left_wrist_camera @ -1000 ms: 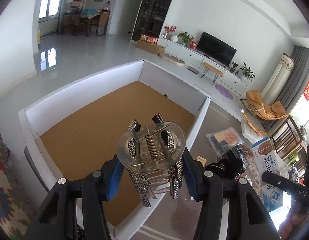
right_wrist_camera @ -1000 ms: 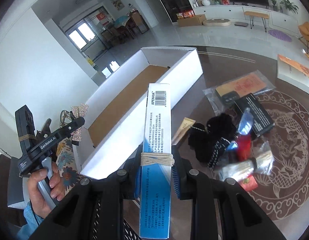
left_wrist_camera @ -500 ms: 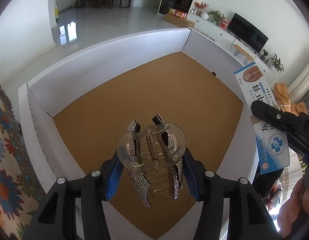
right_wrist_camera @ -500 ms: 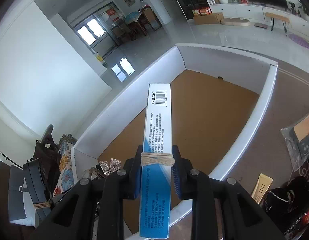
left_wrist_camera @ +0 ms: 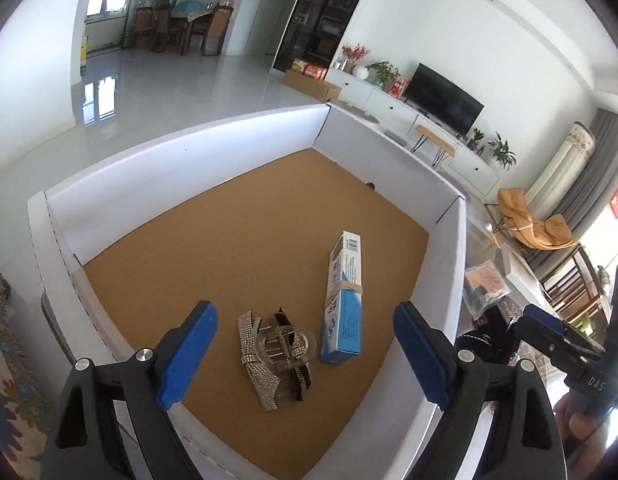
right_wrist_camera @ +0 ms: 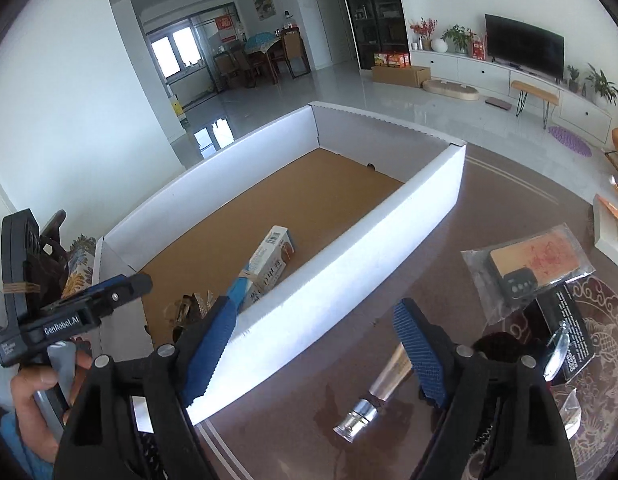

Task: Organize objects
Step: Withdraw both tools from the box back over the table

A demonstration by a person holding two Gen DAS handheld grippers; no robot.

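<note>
A white cardboard box (left_wrist_camera: pixel 181 160) with a brown floor holds two things. A clear hair clip with a rhinestone bow (left_wrist_camera: pixel 277 356) lies near its front. A blue-and-white carton with a rubber band (left_wrist_camera: pixel 345 312) lies beside it. My left gripper (left_wrist_camera: pixel 305 356) hangs above the clip, its jaws opening, and nothing is gripped between them. My right gripper (right_wrist_camera: pixel 315 350) is over the box's near wall (right_wrist_camera: pixel 349 248) and the dark table, its jaws opening and holding nothing. The carton (right_wrist_camera: pixel 265 272) and the clip (right_wrist_camera: pixel 193 304) show past its left finger.
On the brown table (right_wrist_camera: pixel 449 240) right of the box lie a metallic tube (right_wrist_camera: pixel 385 392), a plastic bag with a card and a black device (right_wrist_camera: pixel 529 268), a black box (right_wrist_camera: pixel 569 332) and a dark fabric piece (right_wrist_camera: pixel 501 344). A hand (right_wrist_camera: pixel 33 396) holds the left gripper's handle.
Both grippers have opened wide. The hair clip and the carton have dropped out and now lie on the box floor. The right gripper has pulled back to the box's near wall.
</note>
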